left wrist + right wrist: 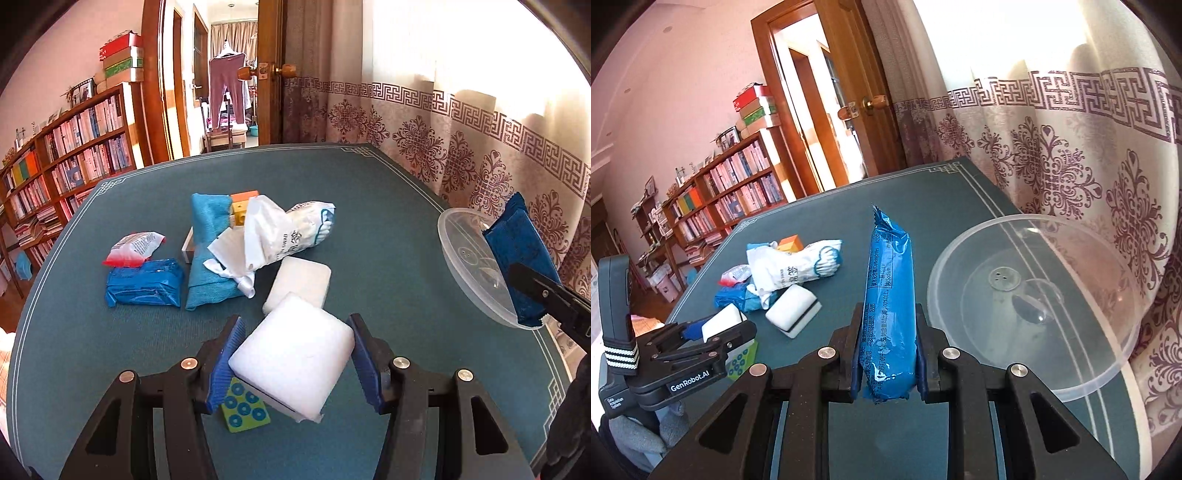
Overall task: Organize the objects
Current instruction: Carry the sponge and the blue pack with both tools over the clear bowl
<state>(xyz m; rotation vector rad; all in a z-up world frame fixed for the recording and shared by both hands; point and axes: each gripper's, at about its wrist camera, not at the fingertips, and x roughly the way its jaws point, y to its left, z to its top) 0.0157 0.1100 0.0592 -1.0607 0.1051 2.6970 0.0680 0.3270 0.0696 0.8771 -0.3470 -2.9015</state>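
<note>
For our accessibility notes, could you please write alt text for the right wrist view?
The right gripper is shut on a blue snack packet standing upright over a dark green table, beside a clear plastic bowl. Left of it, the left gripper holds a white sponge block.

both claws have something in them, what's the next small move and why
Probably carry the right claw sideways over the clear plastic bowl and release. It is shut on the blue snack packet, and the bowl sits empty right beside it. The left claw holds a white sponge that could follow.
</note>
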